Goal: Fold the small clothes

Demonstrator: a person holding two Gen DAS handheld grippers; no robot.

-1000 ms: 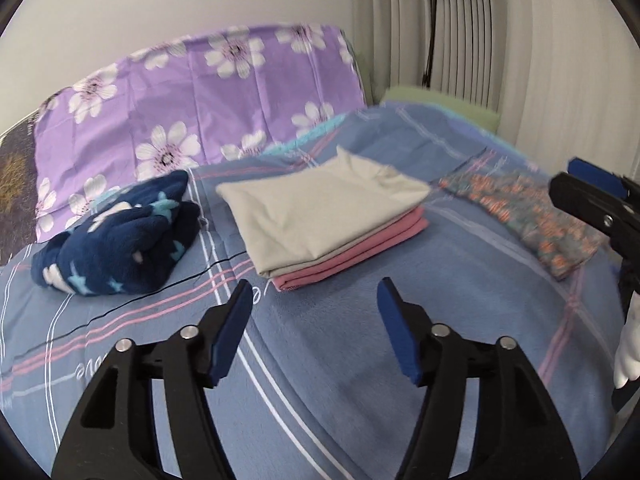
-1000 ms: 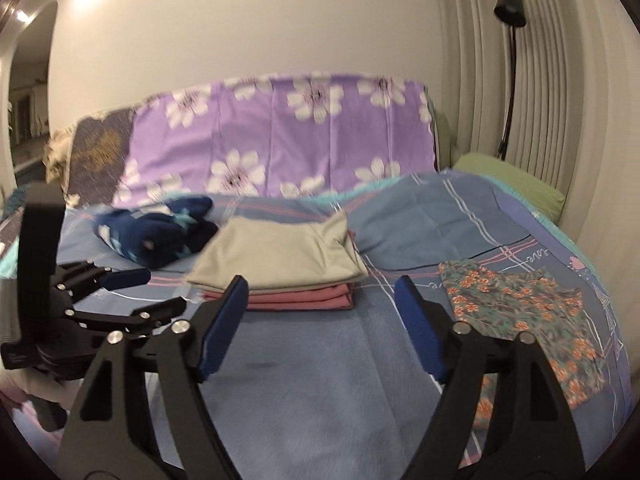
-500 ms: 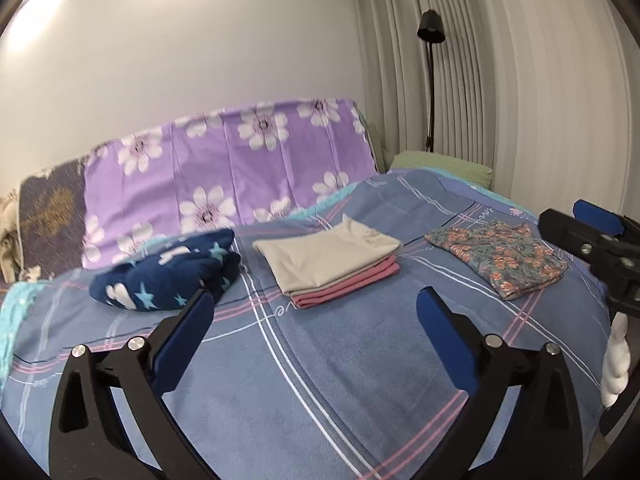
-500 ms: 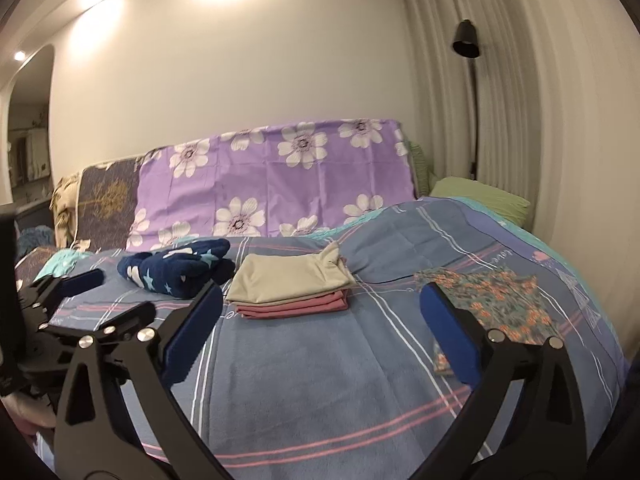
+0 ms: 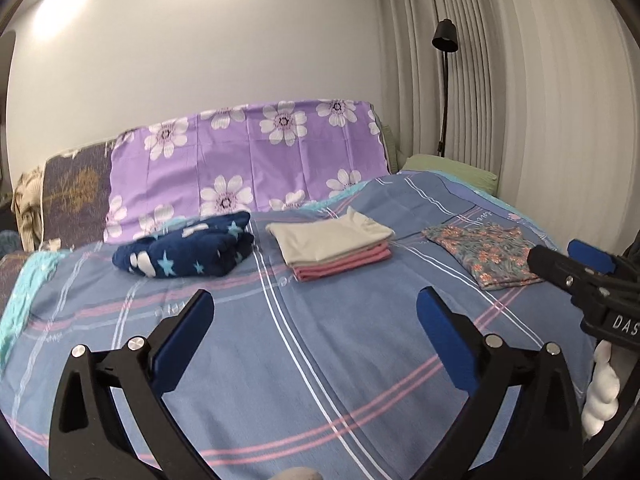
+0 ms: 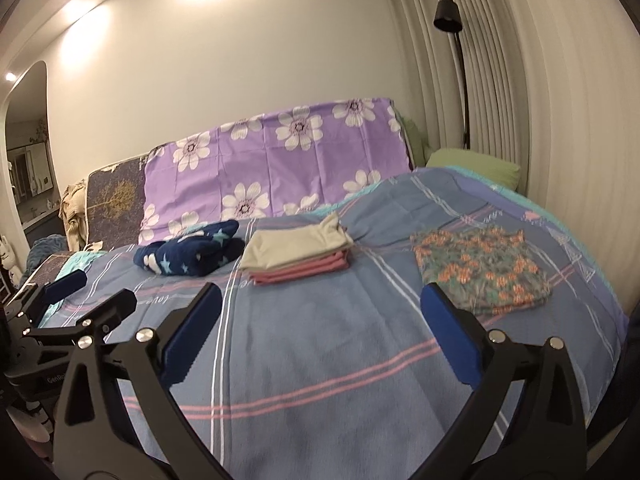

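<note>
Blue plaid bedsheet, purple floral cover, navy star-print blanket, beige-and-pink stack

Both the left gripper and the right gripper have black angular frames, blue finger pads, silver round screws and white lettering on the body.

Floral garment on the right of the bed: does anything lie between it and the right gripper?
Nothing visible does. Only bare blue bedspread separates the open right gripper from the floral garment. The folded stack sits off to the left, apart.
</note>
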